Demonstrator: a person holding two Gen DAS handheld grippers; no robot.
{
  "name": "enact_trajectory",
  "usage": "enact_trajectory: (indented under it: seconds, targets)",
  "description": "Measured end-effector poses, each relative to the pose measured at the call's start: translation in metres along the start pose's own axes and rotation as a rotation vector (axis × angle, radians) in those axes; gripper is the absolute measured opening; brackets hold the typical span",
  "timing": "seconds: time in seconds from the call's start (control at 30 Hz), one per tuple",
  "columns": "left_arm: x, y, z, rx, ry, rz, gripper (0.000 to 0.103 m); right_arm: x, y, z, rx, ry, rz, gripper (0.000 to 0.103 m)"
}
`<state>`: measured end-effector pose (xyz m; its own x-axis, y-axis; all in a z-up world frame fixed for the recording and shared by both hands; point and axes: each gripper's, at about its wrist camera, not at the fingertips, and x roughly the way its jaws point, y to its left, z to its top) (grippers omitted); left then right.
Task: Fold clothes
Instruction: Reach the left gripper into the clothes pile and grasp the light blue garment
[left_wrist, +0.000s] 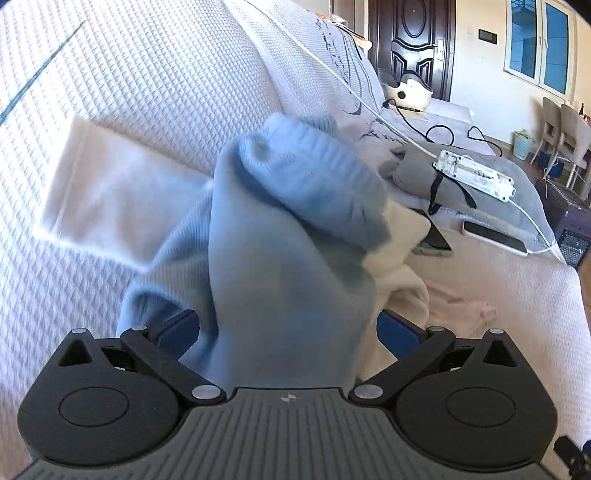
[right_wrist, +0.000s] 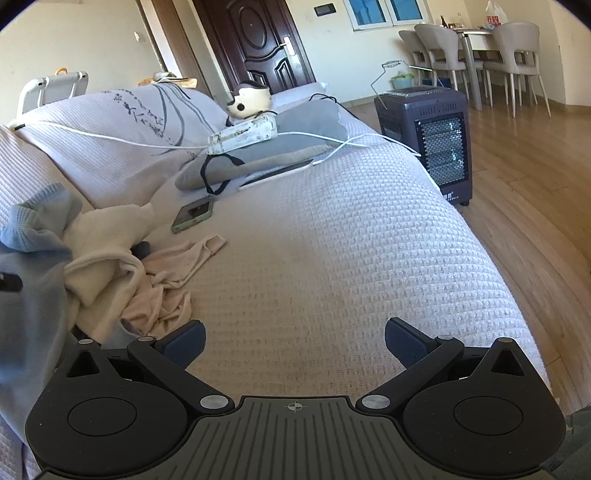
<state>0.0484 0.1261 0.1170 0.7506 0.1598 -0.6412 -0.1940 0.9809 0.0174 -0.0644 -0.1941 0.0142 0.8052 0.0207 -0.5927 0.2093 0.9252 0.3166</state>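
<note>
blue sweater (left_wrist: 280, 229) between wide-open left gripper (left_wrist: 288, 328) pads

Left tool (left_wrist: 288, 328), right tool (right_wrist: 293, 341): black linkage arms, silver pivot screws, blue ribbed pads (right_wrist: 404, 341), grey ridged base (crosshair mark centred).

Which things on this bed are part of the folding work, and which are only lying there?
Belong to the job: light blue sweater, cream garment, pink garment.

Only lying there: phone, power strip, grey cushion, white cable.
</note>
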Motion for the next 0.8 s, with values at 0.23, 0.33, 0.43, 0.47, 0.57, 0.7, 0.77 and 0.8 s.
enact_trajectory:
  seconds: [0.23,0.33,0.43,0.47,0.57,0.7,0.77,0.8]
  targets:
    - [0.006,-0.023,0.028,0.071,-0.043,-0.105,0.099,0.004,-0.001,-0.001,0.006,0.017,0.0,0.103]
    - [0.016,-0.035,0.03,0.102,-0.037,-0.094,0.076,0.005,-0.003,-0.001,0.021,0.021,0.001,0.103]
    - [0.032,-0.044,0.03,0.122,-0.008,-0.038,0.046,0.006,-0.006,-0.001,0.036,0.026,0.003,0.103]
    - [0.036,-0.045,0.031,0.118,0.002,-0.033,0.045,0.006,-0.007,-0.001,0.041,0.027,0.003,0.103]
    - [0.041,-0.051,0.033,0.12,0.001,-0.056,0.02,0.007,-0.01,0.0,0.056,0.032,0.005,0.103]
    - [0.043,-0.061,0.038,0.135,-0.02,-0.109,0.009,0.01,-0.014,0.0,0.081,0.045,0.007,0.103]
    - [0.046,-0.072,0.042,0.152,-0.017,-0.145,0.006,0.01,-0.017,0.0,0.094,0.048,0.004,0.103]
    - [0.048,-0.079,0.044,0.167,-0.018,-0.16,0.006,0.009,-0.018,0.0,0.102,0.044,-0.001,0.103]
